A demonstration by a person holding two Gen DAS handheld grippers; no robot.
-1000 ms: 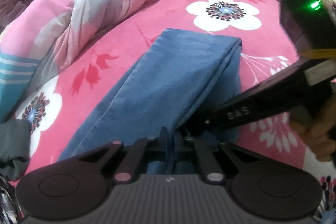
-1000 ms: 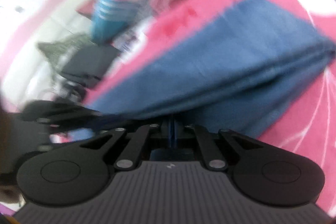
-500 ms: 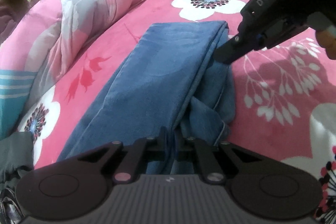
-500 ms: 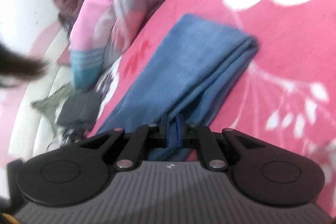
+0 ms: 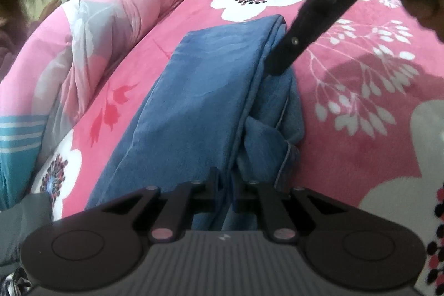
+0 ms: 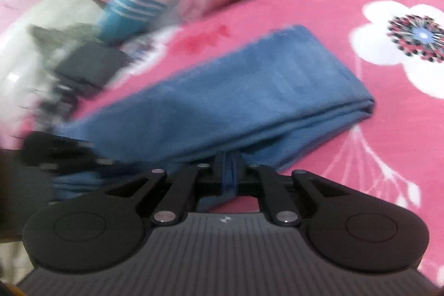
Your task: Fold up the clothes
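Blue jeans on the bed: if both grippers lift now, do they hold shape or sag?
Likely sag: the blue jeans are soft cloth, with loose layers bunched along the right edge. The left gripper and right gripper each pinch only an edge, so the middle would probably droop. They should slide rather than roll on the pink floral bedsheet.

Blue garment on pink bedspread

Left gripper, right gripper: black linkages showing silver rivets, 2 round discs flanking ribbed grey housing
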